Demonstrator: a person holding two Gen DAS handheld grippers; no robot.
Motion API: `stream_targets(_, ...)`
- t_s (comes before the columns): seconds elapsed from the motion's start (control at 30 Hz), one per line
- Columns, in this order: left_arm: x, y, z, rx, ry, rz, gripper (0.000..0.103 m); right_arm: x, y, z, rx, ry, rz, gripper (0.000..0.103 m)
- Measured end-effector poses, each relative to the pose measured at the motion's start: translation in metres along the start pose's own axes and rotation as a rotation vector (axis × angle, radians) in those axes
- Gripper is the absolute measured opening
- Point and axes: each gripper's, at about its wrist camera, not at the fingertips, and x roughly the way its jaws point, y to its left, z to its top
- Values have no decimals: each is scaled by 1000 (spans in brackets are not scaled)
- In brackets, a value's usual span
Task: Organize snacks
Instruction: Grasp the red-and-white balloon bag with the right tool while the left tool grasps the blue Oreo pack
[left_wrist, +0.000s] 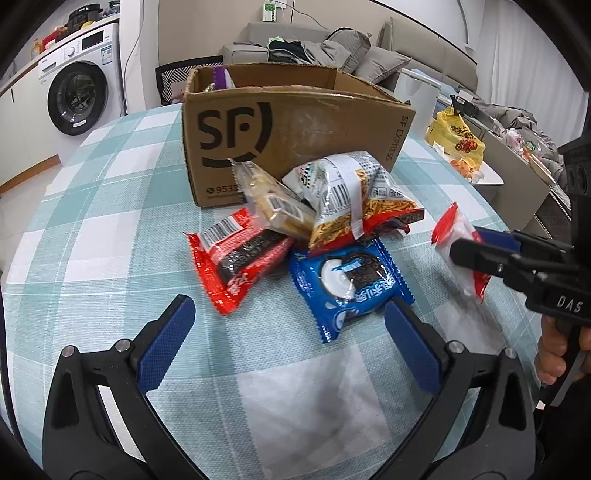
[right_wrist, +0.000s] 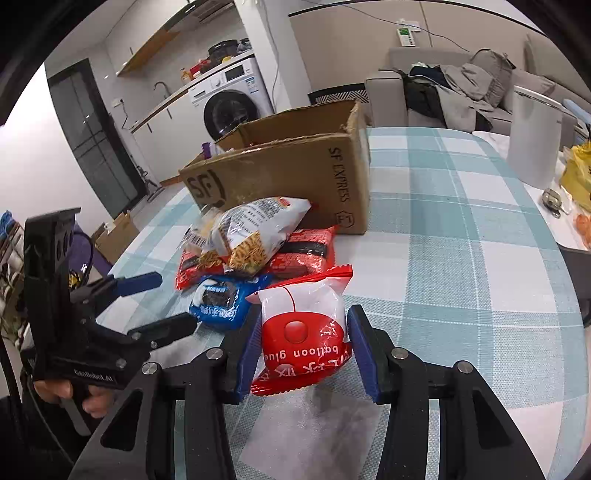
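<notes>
right claw (right_wrist: 301, 354) — clamped on red-white packet (right_wrist: 303, 325) | left claw (left_wrist: 290, 345) — wide apart, holding nothing

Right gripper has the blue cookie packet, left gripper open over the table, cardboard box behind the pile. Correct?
Not quite. The right gripper holds the red-and-white balloon glue packet, not the blue cookie packet, as the right wrist view shows. The left gripper is open; the cardboard box sits behind the pile.

Snack packets (left_wrist: 314, 229) heaped before box (left_wrist: 295, 122)

A white washing machine (left_wrist: 79, 94) stands under a counter, left of a clothes-strewn grey sofa (left_wrist: 424, 48).
</notes>
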Motion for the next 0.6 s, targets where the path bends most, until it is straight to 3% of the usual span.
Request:
stream_targets(0.33,11,-36,1,12,36,-63,102,-4,-9,3,37,-3,-7,47)
stream_targets(0.6,30,-61,2,28,80,-54,102,-8,-12,2,46,-5,-12,47)
